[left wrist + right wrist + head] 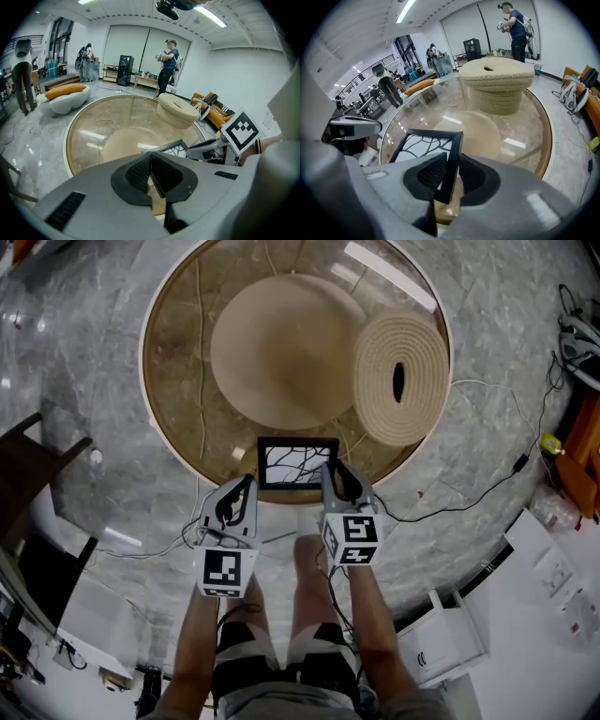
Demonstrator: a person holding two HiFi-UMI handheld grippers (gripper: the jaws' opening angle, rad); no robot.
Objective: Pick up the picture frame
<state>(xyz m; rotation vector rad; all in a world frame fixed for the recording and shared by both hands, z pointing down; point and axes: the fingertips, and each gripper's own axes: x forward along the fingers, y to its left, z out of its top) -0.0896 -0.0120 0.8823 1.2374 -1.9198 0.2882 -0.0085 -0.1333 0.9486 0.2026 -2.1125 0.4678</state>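
Note:
A black picture frame (296,463) with a white, branch-patterned picture lies at the near edge of the round glass table (143,362). My right gripper (330,471) is at the frame's right side. In the right gripper view that side bar (452,159) stands between the two pads, which press on it from both sides, so the right gripper (451,161) is shut on it. My left gripper (246,484) hovers just off the frame's left corner. In its own view the left gripper (151,154) is shut with nothing between its tips, and the frame (176,147) lies beyond to the right.
A woven round pouf (401,378) sits on the glass at the far right, above a beige round base (281,348) under the glass. A dark chair (28,465) stands at left, cables (469,507) and white boxes (455,634) at right. People stand in the background (518,28).

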